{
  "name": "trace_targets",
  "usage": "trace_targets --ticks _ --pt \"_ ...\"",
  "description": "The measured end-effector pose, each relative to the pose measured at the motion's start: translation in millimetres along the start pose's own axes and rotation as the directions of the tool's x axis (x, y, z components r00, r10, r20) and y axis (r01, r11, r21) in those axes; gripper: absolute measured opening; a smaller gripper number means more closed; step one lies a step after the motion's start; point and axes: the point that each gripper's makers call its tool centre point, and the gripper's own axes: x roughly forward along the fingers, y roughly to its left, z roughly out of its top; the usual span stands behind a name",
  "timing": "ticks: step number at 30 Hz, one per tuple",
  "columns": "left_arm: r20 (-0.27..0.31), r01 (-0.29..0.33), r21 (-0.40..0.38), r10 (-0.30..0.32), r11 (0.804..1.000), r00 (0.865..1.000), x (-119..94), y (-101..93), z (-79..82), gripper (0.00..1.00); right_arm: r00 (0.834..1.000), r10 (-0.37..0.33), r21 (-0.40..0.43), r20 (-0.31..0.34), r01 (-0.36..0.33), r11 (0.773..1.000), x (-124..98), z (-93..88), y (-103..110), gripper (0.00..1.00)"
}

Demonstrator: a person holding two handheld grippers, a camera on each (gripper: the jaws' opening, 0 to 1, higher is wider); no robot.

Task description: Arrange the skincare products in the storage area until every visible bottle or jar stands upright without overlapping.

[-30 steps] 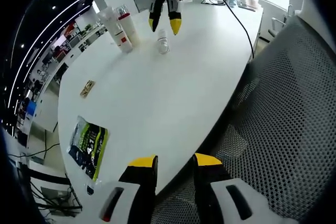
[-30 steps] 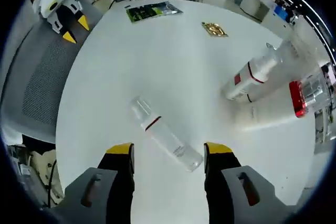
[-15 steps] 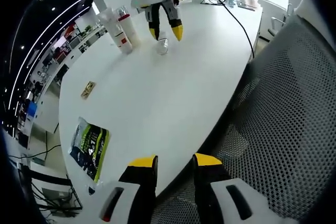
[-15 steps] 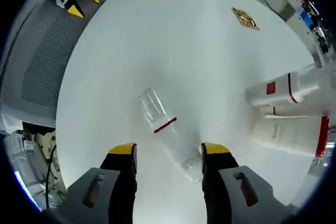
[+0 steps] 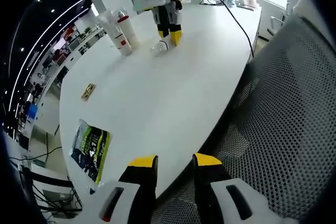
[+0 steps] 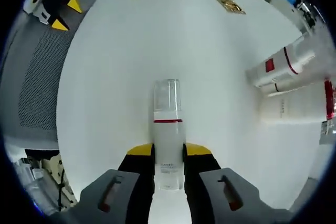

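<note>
Clear bottle (image 6: 168, 145) with a thin red band is seen lying flat on the white table (image 6: 115, 66), its long axis running toward 12 o'clock from the right hand-held gripper (image 6: 168, 150), whose yellow-tipped jaws are clamped on its lower body. Upright bottles (image 6: 286, 74) are grouped toward 2 o'clock, well apart, with bare tabletop between. The left hand-held gripper (image 5: 169, 162) is held with jaws apart over the table edge beside a mesh chair (image 5: 283, 124), much farther from the bottle.
</note>
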Motion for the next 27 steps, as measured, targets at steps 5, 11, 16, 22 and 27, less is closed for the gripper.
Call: trace_targets --ticks 5,11,16,22,27 --pt "0.008 -0.007 0.002 0.007 1.000 1.000 -1.4 1.3 1.5 0.28 0.997 -0.065 0.131 0.034 0.060 0.990 -0.1 -1.1 1.1 0.18" --pt "0.027 -0.006 0.009 0.005 1.000 1.000 -3.1 0.4 4.8 0.28 0.982 -0.156 0.335 0.109 0.111 0.936 -2.4 1.5 6.3 0.17" --pt "0.055 -0.003 0.006 0.002 1.000 0.998 -4.9 -0.3 10.1 0.28 0.945 -0.223 0.585 0.238 0.044 0.810 -27.4 19.4 30.6 0.17" --pt "0.108 0.012 -0.011 -0.010 1.000 0.994 -7.5 -2.7 20.0 0.28 0.918 -0.211 0.635 0.336 -0.055 0.770 -52.8 48.4 69.9 0.17" --pt "0.170 0.019 -0.052 -0.010 0.998 0.985 -11.7 -0.8 30.6 0.28 0.861 -0.217 0.659 0.460 -0.167 0.733 -65.6 83.1 86.9 0.17"
